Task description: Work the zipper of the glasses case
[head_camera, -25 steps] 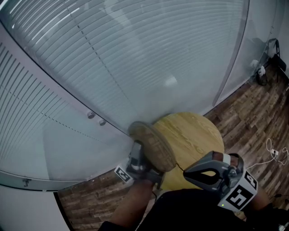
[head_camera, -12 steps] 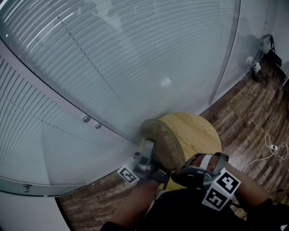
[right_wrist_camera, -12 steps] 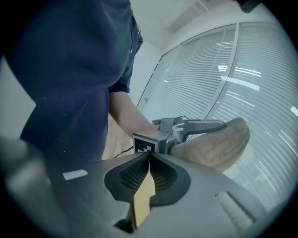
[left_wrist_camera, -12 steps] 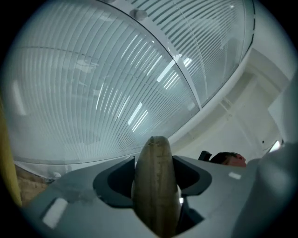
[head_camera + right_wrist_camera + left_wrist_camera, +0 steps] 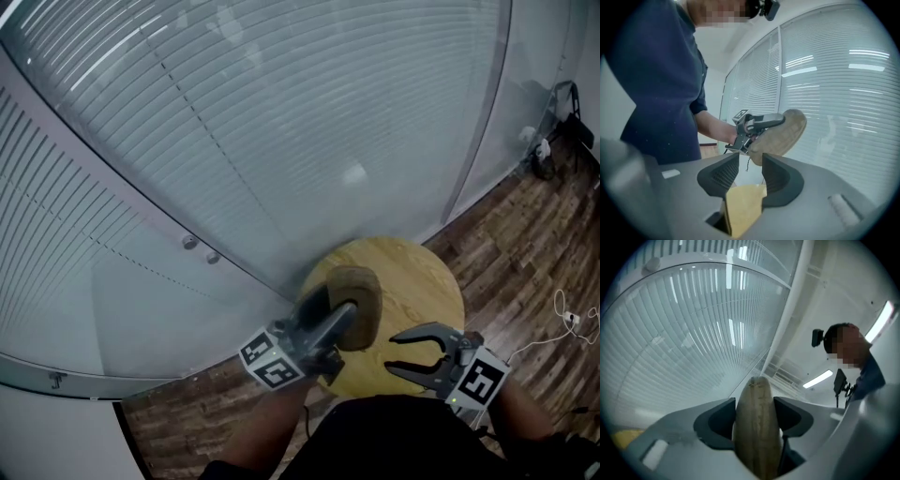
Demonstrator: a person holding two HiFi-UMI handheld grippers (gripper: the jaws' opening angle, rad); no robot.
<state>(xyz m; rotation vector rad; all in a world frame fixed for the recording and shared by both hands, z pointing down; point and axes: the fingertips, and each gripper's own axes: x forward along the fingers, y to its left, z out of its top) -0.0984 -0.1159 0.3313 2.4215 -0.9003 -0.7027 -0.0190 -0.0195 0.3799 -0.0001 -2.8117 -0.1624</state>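
Two grippers, one case, one round wooden counter [image 5: 417, 281]. The left gripper [image 5: 335, 309] is clamped on the tan case [image 5: 359, 295], which it holds on edge above the counter. To its right, the right gripper [image 5: 394, 354] has just been opening; its jaws stand apart with nothing between them.

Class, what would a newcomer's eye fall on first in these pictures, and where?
The tan glasses case stands out, clamped in the left gripper over the round wooden table. To its right in the head view is the right gripper, whose jaws have just been opening, with nothing between them.
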